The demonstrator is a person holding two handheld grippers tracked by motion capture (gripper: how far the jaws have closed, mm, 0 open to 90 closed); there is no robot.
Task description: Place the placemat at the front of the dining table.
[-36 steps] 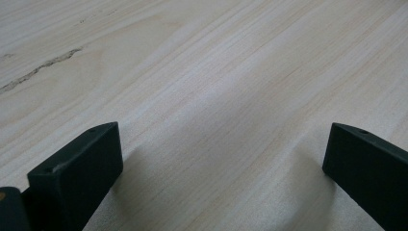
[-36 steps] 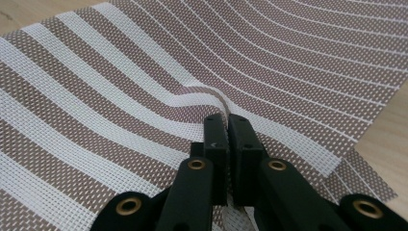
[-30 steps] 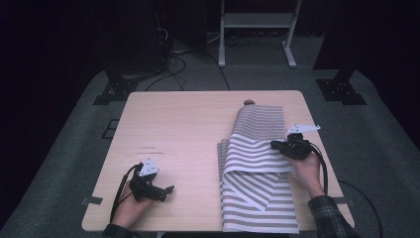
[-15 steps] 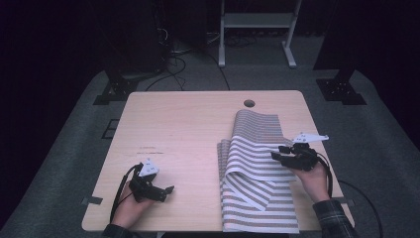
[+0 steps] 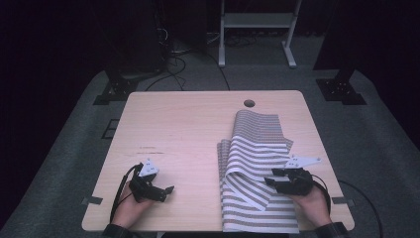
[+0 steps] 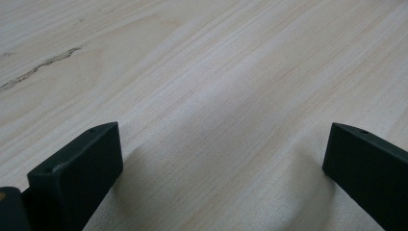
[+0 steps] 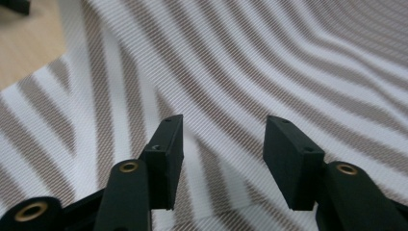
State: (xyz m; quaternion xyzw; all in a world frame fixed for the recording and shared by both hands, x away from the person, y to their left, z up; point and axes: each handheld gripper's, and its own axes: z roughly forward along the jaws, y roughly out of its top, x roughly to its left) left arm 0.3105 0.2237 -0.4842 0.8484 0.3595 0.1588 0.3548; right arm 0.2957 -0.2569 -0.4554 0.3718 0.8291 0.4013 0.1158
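A cloth with brown and white stripes lies on the right half of the wooden table, its upper layer folded over toward the near edge. My right gripper sits low at the flap's near right edge. In the right gripper view its jaws stand apart over the striped cloth, and a cloth corner lies between them; the right gripper is open. My left gripper rests near the table's front left, open, with bare wood between its jaws; the left gripper holds nothing.
A round cable hole is set in the table near the far edge. Beyond the table stand a white frame and dark stands with cables on grey carpet. The cloth's near end reaches the table's front edge.
My right gripper has moved toward the near edge, and the cloth's folded flap has come with it. The left gripper has stayed still.
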